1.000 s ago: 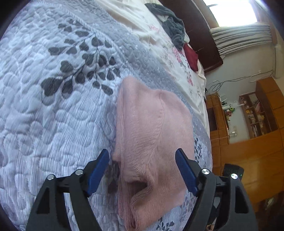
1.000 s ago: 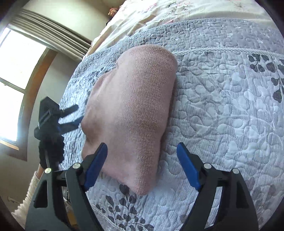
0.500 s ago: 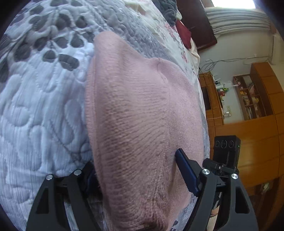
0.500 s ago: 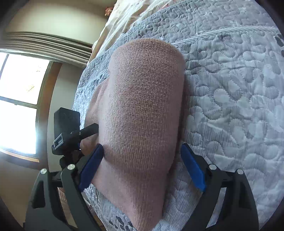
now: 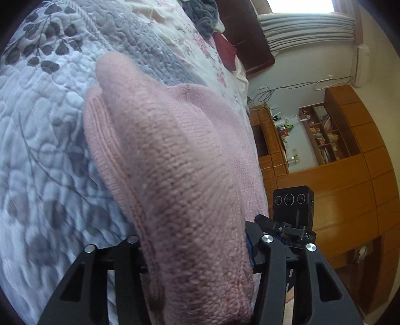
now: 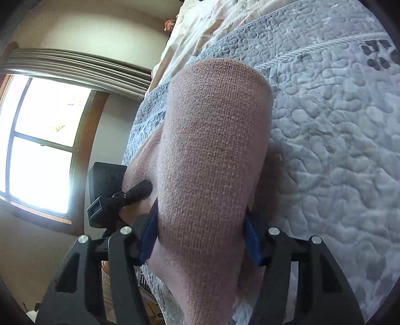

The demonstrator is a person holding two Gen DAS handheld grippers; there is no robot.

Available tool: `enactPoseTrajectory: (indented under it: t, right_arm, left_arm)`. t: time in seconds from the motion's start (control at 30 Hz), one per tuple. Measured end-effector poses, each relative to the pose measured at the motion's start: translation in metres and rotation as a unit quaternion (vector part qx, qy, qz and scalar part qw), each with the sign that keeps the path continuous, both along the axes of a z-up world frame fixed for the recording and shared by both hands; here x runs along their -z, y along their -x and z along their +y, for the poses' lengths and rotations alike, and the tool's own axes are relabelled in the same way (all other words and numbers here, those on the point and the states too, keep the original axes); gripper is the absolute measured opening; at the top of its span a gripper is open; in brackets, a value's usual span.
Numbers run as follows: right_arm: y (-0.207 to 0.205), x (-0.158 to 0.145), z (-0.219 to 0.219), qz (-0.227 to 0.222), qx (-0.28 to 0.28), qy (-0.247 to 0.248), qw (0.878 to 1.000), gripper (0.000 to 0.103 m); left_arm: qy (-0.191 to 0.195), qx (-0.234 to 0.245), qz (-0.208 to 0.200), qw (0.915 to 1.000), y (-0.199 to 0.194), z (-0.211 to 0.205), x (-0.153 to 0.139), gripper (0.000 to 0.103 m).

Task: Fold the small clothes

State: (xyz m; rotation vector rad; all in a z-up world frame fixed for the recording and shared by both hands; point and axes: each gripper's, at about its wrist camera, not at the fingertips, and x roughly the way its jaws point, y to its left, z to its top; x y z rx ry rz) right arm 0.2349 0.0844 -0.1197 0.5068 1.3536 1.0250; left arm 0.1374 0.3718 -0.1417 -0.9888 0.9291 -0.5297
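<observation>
A pink knit garment (image 5: 175, 160), folded into a thick bundle, lies on the grey leaf-print quilt (image 5: 37, 150). My left gripper (image 5: 195, 250) is shut on its near end, and the raised cloth hides the left pad. In the right wrist view the same pink garment (image 6: 215, 155) bulges up between the blue pads (image 6: 150, 237), with my right gripper (image 6: 201, 240) shut on its other end. The two grippers face each other: the left gripper's black body (image 6: 112, 195) shows in the right wrist view, and the right one's body (image 5: 292, 212) in the left wrist view.
The quilt (image 6: 337, 150) covers a bed with a floral sheet (image 5: 200, 50) beyond. Dark grey clothes (image 5: 205, 12) and a red cloth (image 5: 226, 50) lie near the dark headboard. Wooden cabinets (image 5: 350, 175) stand past the bed's edge, and a window (image 6: 37, 150) is on the other side.
Both grippers came down over the ends of the pink garment and their fingers drew in onto it. The cloth now bunches up between the fingers.
</observation>
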Motion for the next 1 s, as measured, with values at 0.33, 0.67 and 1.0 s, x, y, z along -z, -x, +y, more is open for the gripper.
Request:
enactPoseTrajectory:
  t: [0.33, 0.67, 1.0]
  right_arm:
    - [0.078, -0.030, -0.132, -0.011, 0.028, 0.024, 0.999, 0.059]
    - [0.112, 0.020, -0.153, -0.013, 0.049, 0.067, 0.996, 0.069]
    - [0.154, 0.002, -0.166, -0.037, 0.040, 0.095, 0.994, 0.080]
  left_arm:
    - [-0.014, 0.057, -0.012, 0.9982, 0.053, -0.123, -0.021, 0.052]
    - [-0.042, 0.041, 0.047, 0.9972, 0.073, -0.150, 0.046, 0.059]
    - [-0.185, 0.017, 0.048, 0.9815, 0.118, -0.151, -0.008, 0.065]
